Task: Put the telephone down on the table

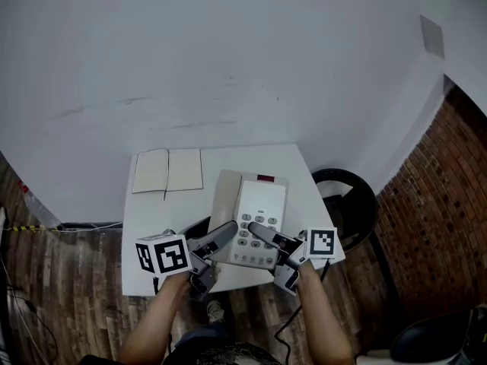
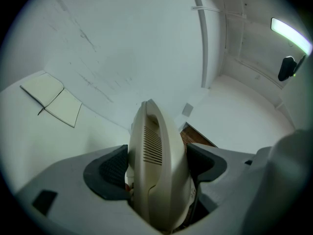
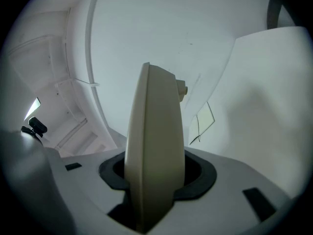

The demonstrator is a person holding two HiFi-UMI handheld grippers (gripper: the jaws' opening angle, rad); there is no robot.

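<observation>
A cream telephone (image 1: 249,217) with grey keys is held over the front middle of the white table (image 1: 148,223). My left gripper (image 1: 227,234) is shut on its left edge and my right gripper (image 1: 260,236) on its right edge. In the left gripper view, the telephone's slotted side (image 2: 155,155) stands between the dark pads (image 2: 111,173), which press on it. The right gripper view shows the telephone's edge (image 3: 154,146) wedged upright between that gripper's black pads (image 3: 198,175). Whether its base touches the table I cannot tell.
An open notebook (image 1: 168,170) lies at the table's back left. A black round chair or bin (image 1: 351,202) stands on the wooden floor right of the table. Something black (image 1: 195,228) shows under the telephone's left side. A white wall rises behind the table.
</observation>
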